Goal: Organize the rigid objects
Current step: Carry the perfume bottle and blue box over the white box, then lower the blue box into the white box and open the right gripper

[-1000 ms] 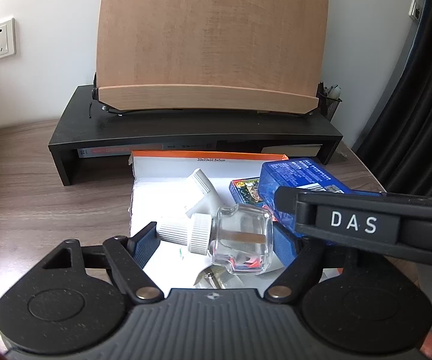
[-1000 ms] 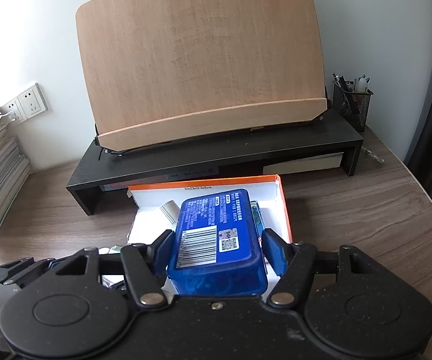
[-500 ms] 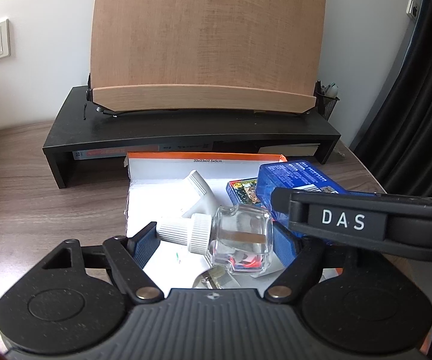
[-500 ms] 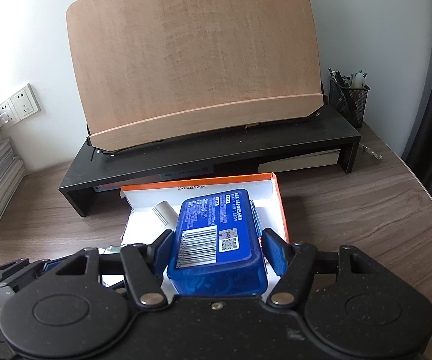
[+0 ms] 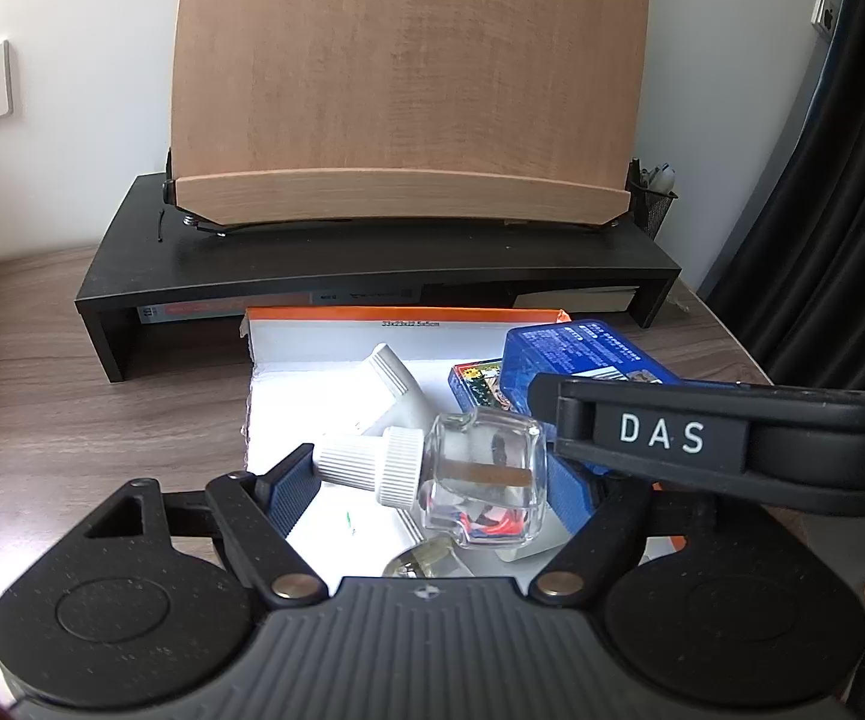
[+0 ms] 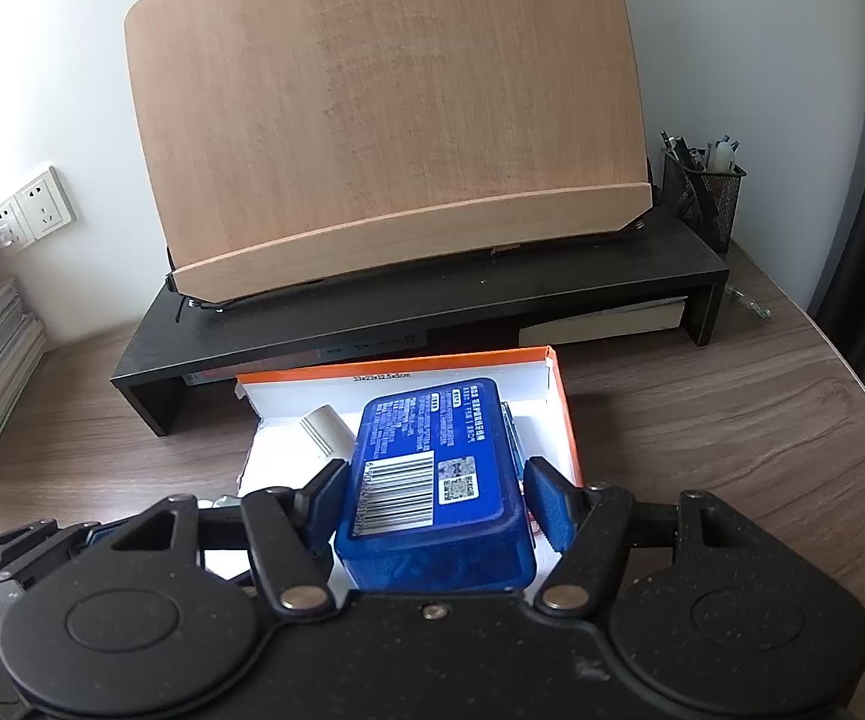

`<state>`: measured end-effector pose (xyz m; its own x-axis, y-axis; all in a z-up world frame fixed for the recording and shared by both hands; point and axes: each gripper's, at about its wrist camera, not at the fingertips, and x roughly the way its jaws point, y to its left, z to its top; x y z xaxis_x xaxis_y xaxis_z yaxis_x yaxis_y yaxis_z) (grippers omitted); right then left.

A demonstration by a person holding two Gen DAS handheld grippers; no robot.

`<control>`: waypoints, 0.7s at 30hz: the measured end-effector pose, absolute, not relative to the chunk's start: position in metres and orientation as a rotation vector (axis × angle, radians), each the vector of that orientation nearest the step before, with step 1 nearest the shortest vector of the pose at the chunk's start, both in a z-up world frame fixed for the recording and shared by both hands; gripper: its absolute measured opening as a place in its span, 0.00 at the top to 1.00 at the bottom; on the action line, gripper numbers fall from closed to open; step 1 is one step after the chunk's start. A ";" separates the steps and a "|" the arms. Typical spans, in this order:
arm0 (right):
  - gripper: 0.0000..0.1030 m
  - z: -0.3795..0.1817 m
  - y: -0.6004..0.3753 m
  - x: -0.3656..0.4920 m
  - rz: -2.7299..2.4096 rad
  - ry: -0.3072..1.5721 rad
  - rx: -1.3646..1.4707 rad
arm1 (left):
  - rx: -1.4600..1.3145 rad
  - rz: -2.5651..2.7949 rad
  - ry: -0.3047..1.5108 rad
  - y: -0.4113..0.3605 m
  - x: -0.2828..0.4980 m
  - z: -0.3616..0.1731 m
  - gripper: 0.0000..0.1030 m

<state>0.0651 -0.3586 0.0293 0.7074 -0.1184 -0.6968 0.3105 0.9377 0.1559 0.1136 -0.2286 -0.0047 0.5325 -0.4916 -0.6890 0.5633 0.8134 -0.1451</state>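
While a tilted wooden board (image 6: 384,120) fills the background atop a black desk riser (image 6: 432,312), a shallow orange-rimmed white box (image 6: 564,408) sits on the wood-grain desk (image 6: 732,450) just before it. Over that box, the right gripper (image 6: 432,495) clamps a blue plastic case (image 6: 432,480) between its blue pads. Beside it, the left gripper (image 5: 426,480) grips a clear glass bottle (image 5: 480,480) lying sideways, white cap (image 5: 372,462) pointing left.
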 end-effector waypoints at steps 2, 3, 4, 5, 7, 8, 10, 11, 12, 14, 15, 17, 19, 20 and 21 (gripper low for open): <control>0.25 0.029 -0.360 0.066 -0.243 0.752 0.272 | 0.101 -0.633 0.791 -0.231 0.114 -0.005 0.22; 0.25 0.028 -0.360 0.067 -0.244 0.752 0.273 | 0.102 -0.634 0.791 -0.232 0.114 -0.006 0.22; 0.25 0.027 -0.361 0.068 -0.244 0.754 0.273 | 0.103 -0.635 0.792 -0.232 0.114 -0.006 0.22; 0.25 0.027 -0.362 0.069 -0.245 0.755 0.273 | 0.102 -0.635 0.793 -0.233 0.114 -0.006 0.22; 0.25 0.026 -0.363 0.070 -0.246 0.757 0.274 | 0.103 -0.637 0.794 -0.235 0.115 -0.007 0.22; 0.25 0.026 -0.363 0.071 -0.246 0.758 0.275 | 0.104 -0.638 0.794 -0.235 0.115 -0.007 0.22; 0.25 0.026 -0.364 0.073 -0.247 0.759 0.275 | 0.104 -0.641 0.795 -0.237 0.116 -0.007 0.22; 0.25 0.025 -0.364 0.074 -0.247 0.761 0.275 | 0.105 -0.643 0.796 -0.238 0.116 -0.008 0.22; 0.25 0.025 -0.365 0.074 -0.247 0.763 0.274 | 0.106 -0.645 0.797 -0.238 0.116 -0.008 0.22; 0.25 0.024 -0.366 0.076 -0.247 0.766 0.274 | 0.109 -0.648 0.798 -0.239 0.116 -0.009 0.22; 0.25 0.023 -0.367 0.077 -0.247 0.767 0.275 | 0.111 -0.649 0.798 -0.240 0.116 -0.009 0.22; 0.25 0.022 -0.368 0.078 -0.247 0.770 0.277 | 0.113 -0.650 0.801 -0.241 0.117 -0.010 0.22; 0.25 0.021 -0.368 0.080 -0.246 0.773 0.276 | 0.114 -0.651 0.803 -0.241 0.118 -0.010 0.22; 0.25 0.021 -0.369 0.081 -0.246 0.774 0.277 | 0.116 -0.651 0.803 -0.242 0.119 -0.011 0.22; 0.25 0.021 -0.369 0.082 -0.245 0.775 0.277 | 0.116 -0.651 0.802 -0.242 0.119 -0.011 0.22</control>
<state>0.0819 -0.3692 0.0206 0.6892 -0.1153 -0.7153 0.3173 0.9356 0.1550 0.1193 -0.2419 -0.0106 0.5127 -0.4973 -0.6999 0.5825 0.8003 -0.1419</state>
